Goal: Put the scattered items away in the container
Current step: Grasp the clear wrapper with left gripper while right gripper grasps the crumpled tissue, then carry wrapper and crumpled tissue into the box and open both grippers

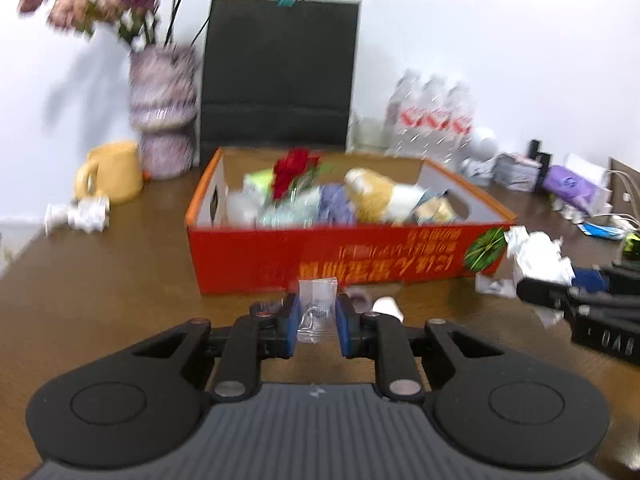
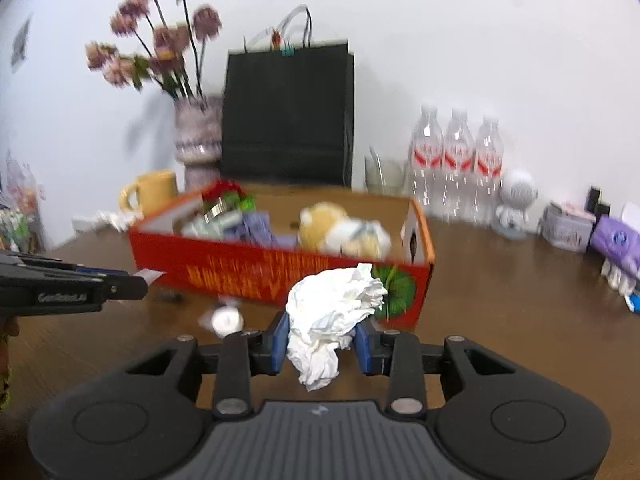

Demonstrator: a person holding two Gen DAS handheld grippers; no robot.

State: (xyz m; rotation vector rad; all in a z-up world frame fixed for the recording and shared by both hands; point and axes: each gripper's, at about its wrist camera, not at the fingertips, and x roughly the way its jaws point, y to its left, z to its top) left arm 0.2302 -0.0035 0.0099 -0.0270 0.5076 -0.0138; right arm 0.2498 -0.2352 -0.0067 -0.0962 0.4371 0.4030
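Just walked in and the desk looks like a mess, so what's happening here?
A person with two handheld grippers is tidying clutter into the red box. The left gripper holds a small clear plastic packet; the right gripper holds a crumpled white tissue. Both are in front of the box, nothing dropped in yet.

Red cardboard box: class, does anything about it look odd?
Yes. The red cardboard box has its yellow printed lettering upside down in the left wrist view, so it sits inverted relative to its print, with its open side up holding a yellow plush toy.
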